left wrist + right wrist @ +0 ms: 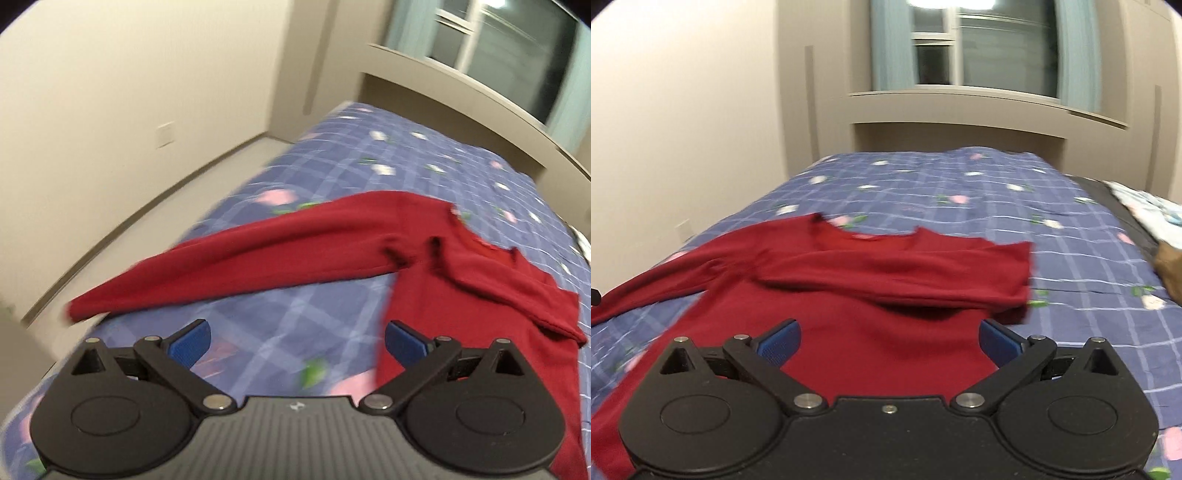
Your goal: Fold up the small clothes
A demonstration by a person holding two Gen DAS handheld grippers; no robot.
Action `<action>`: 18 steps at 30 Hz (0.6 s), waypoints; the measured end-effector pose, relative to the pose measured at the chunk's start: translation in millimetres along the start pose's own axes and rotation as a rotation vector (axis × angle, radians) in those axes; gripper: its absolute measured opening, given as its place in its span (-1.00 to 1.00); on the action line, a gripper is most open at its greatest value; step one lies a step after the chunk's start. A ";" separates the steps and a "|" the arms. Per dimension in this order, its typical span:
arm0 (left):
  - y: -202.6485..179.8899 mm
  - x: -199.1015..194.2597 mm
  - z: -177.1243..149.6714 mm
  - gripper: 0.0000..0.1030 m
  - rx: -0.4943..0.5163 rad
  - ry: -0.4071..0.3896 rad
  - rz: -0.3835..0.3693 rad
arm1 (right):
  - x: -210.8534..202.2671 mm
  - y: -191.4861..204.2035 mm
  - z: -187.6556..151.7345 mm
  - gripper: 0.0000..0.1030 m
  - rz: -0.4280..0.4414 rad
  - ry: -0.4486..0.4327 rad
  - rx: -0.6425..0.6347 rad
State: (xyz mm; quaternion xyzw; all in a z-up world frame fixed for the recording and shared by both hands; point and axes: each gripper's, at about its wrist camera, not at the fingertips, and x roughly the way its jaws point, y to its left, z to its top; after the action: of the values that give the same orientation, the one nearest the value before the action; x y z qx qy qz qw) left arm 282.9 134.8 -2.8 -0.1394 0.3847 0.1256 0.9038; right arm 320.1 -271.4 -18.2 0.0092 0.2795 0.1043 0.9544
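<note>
One sleeve (897, 273) is already laid across the chest of the red top (871, 332), which is spread on the bed (960, 184) just ahead of both tools. The other sleeve (229, 258), apparently flat though blurred, should be gripped near its cuff and carried across squarely. The left tool (295, 341) and right tool (888, 341) are seen spread wide, nothing held.

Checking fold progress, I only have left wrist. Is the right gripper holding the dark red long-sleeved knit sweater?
Observer: No. The right gripper is open, with nothing between its blue pads. It points at the dark red long-sleeved knit sweater.
Operator: Far sleeve folded?
Observer: Yes, that sleeve lies across the chest.
Operator: Anything else on the bed?
Observer: A brown object at the right edge of the blue checked bedspread, apart from the sweater.
</note>
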 end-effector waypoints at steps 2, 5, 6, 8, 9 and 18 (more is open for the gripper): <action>35.1 -11.9 -5.9 0.99 -0.041 -0.003 0.044 | -0.5 28.2 -0.3 0.99 0.034 0.008 -0.035; 88.0 -25.8 -9.6 0.99 -0.112 -0.014 0.101 | 5.3 77.2 1.2 0.99 0.106 0.027 -0.106; 106.2 -31.1 -11.0 0.99 -0.142 -0.021 0.118 | 8.3 96.7 1.2 0.99 0.133 0.034 -0.139; 136.8 -39.0 -13.8 0.99 -0.199 -0.036 0.150 | 16.9 137.7 0.8 0.99 0.190 0.047 -0.211; 152.6 -43.0 -15.4 0.99 -0.228 -0.045 0.165 | 21.0 157.4 0.2 0.99 0.217 0.054 -0.246; 238.1 -65.4 -36.2 0.99 -0.417 -0.109 0.212 | 59.5 358.7 -13.7 0.72 0.533 0.074 -0.635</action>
State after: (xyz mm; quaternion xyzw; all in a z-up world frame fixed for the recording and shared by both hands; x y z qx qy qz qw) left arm 135.5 335.7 -16.0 -0.2749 0.3136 0.3041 0.8565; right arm 292.1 91.0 -34.1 -0.2174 0.2552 0.4289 0.8388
